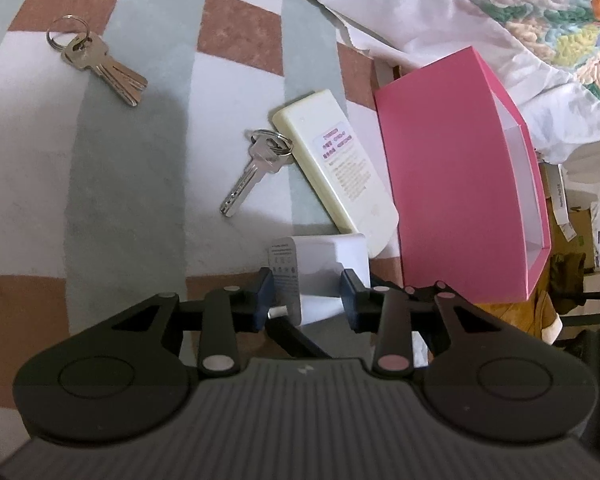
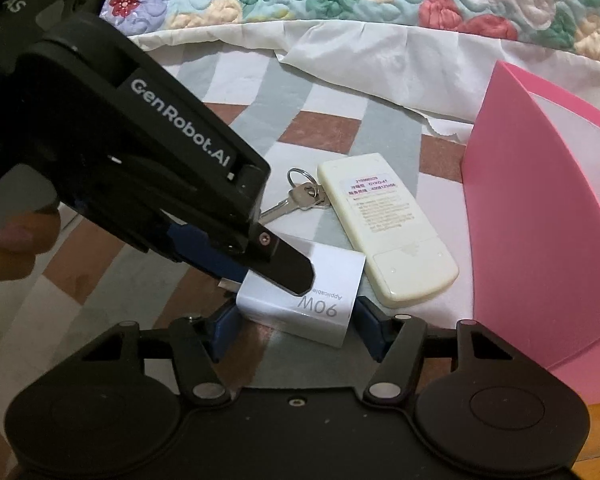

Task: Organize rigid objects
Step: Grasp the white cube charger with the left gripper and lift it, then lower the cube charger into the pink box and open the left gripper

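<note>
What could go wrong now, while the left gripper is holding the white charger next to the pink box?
1. The left gripper seems to grip the white charger near one end, so it may twist or slip.
2. The right gripper stands open around the same charger; the two grippers could collide.
3. The remote and the key lie close by, before the pink box; a low move could knock them.
</note>
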`<state>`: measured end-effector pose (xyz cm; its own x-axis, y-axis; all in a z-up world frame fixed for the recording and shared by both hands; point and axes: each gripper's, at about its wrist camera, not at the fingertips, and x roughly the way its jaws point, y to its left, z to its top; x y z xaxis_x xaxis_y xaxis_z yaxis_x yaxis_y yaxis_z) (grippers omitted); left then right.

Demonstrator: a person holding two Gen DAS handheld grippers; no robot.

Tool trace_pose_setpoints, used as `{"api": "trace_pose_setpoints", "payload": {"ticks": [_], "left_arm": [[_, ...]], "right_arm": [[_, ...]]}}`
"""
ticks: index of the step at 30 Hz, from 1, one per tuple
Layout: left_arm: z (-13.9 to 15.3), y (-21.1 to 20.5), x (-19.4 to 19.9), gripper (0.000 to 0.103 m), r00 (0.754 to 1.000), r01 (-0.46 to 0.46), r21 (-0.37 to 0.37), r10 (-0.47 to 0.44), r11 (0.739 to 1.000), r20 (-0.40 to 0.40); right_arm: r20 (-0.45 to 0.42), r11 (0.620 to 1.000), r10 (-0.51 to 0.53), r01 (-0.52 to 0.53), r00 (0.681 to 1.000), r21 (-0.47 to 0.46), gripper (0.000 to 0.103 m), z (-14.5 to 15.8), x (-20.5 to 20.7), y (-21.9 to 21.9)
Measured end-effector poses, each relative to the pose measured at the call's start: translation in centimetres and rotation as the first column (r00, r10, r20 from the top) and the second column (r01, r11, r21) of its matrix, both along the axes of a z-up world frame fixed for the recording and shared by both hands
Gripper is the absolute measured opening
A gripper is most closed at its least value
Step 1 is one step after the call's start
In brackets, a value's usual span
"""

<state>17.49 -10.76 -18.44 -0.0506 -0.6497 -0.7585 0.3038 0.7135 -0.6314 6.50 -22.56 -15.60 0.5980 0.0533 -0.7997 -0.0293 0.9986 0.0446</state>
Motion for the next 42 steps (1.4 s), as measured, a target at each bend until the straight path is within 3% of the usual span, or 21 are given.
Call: {"api": "trace_pose_setpoints", "payload": {"ticks": [6,9,25,30,35,38,42], "left_arm": [[3.5,-0.2,-2.3,0.034,0.989,0.056,0.048,-0.062,0.997,0.131],[5.1,0.0,-2.9,0.035,0.986,0.066,0.051,-0.073,0.997,0.153],[14.1,-0.4,-5.5,0.033,0.973,0.103,-0.08,-0.084,0.991,0.214],[16.6,-3.3,-5.9,0.033,0.962,0.132,-0.071,-0.11,0.989,0.249],[18.1,-8.0,-5.6,0.034,0.96,0.151,-0.036,-0.138,0.988,0.243],[17.5,-10.9,-5.5,0.033,0.96,0.177,-0.016,-0.169,0.984,0.222],[16.0,-14.0,-5.6,0.034,0.963,0.185,-0.013,-0.179,0.983,0.2]], "right_arm": [[0.011,0.999,0.028,-0.028,1.0,-0.025,0.066,2.0,-1.1,0.8],[0.017,0.998,0.037,-0.036,0.999,-0.046,0.066,3.6,-1.7,1.2],[0.13,0.988,0.077,-0.057,0.989,-0.146,0.066,12.3,-5.9,-0.3],[0.145,0.986,0.035,-0.01,0.989,-0.169,0.066,14.2,-6.7,-1.9],[0.148,0.991,-0.051,0.068,0.988,-0.116,0.066,15.4,-5.9,-6.3],[0.126,0.993,-0.102,0.109,0.987,-0.049,0.066,14.9,-6.1,-9.2],[0.086,0.99,-0.131,0.134,0.988,-0.036,0.066,13.8,-5.9,-12.0]]}}
